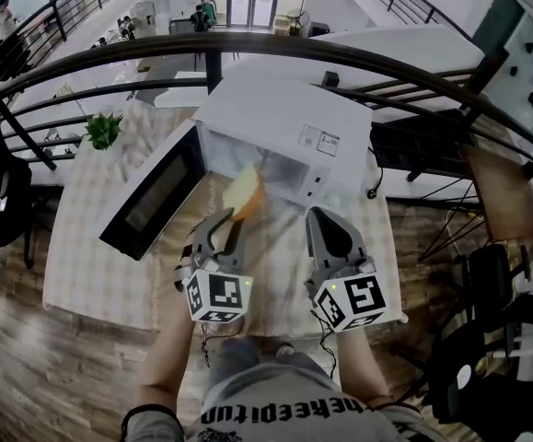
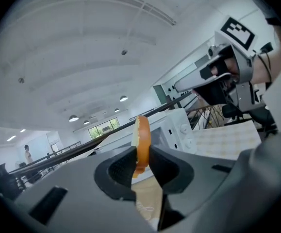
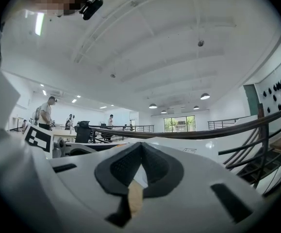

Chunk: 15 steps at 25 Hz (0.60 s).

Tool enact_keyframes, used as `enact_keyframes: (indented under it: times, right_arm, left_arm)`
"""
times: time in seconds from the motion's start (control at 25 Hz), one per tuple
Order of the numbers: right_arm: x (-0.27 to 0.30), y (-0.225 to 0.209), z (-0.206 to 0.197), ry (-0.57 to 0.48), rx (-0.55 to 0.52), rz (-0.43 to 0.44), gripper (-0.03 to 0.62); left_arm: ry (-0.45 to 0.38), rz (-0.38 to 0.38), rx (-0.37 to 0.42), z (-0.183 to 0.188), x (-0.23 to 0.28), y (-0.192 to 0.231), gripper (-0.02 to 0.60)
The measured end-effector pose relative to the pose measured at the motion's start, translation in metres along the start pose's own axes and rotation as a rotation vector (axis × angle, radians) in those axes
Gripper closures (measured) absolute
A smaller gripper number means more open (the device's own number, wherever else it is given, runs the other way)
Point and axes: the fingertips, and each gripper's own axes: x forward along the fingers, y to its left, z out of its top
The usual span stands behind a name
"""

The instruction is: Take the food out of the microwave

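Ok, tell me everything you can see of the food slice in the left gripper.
The bread slice is thin and flat, with a pale face and an orange-brown crust edge; whether it is real or a toy copy I cannot tell. It stands on edge, its lower part pinched between the pads of the left hand-held gripper, the rest jutting above them. It hangs in the air just in front of the open microwave, touching nothing else.

Left gripper [image 1: 233, 216] mid-grip (right gripper [image 1: 318, 215], jaws together)

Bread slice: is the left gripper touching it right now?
Touching. In its own view, the left gripper has both jaws pressed against the faces of the bread slice.
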Motion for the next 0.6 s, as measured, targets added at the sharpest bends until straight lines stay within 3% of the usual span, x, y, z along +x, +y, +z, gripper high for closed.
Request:
enact_keyframes:
  times: [0.6]
  right_arm:
    - [-0.023, 0.018, 0.016, -0.022, -0.016, 0.056, 0.589]
  left_arm:
    - [-0.055, 0.086, -0.155, 0.023, -0.055, 0.013, 0.505]
